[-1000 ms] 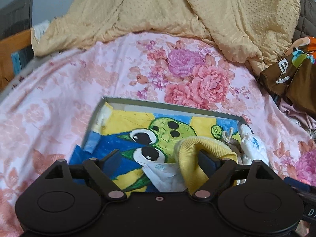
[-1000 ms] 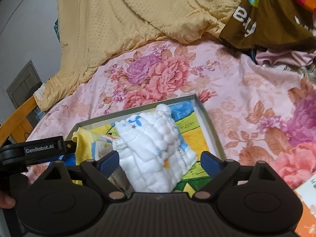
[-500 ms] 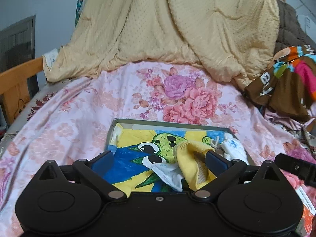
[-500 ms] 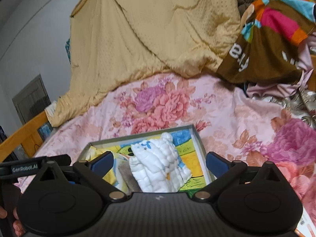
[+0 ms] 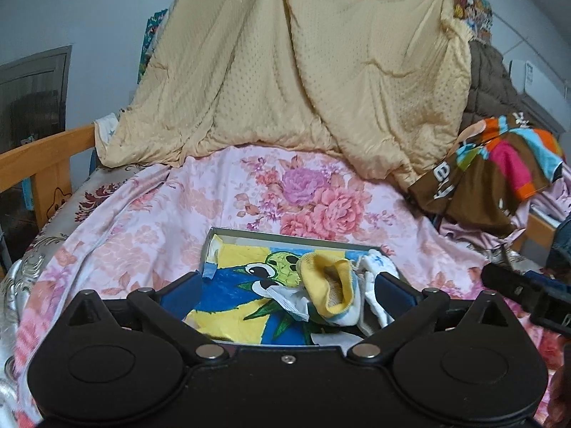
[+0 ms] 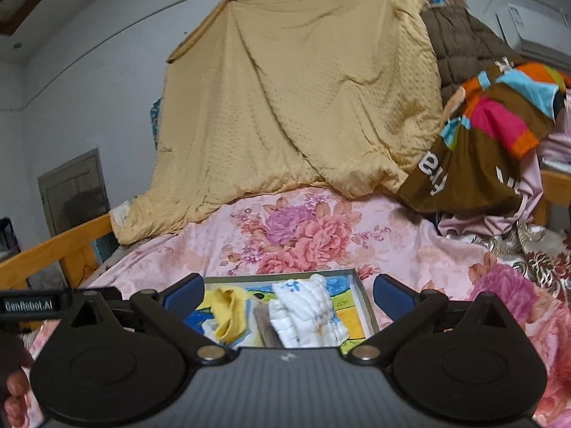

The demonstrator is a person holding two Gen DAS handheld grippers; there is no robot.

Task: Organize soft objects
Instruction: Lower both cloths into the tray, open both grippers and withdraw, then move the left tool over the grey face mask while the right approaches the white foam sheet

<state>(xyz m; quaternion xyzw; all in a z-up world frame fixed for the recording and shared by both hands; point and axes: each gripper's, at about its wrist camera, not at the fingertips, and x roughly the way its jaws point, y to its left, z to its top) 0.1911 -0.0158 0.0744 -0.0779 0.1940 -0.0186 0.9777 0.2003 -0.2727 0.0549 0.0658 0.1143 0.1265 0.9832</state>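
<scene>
- Left hand-held gripper: jaws spread wide, nothing between them; it hovers over the near end of the box.
- Right hand-held gripper: jaws likewise wide apart, empty, above the same box.
- Shallow grey-rimmed box lies on the bed's floral sheet; a cartoon print lines its floor.
- Yellow sock sits inside the box, right of centre, cuff gaping upward.
- White quilted cloth sits in the box just right of the sock; contact between them cannot be told.
- Grey-brown item between them, only partly visible.
- Beyond: tan blanket hanging; multicoloured garment heaped far right.
</scene>
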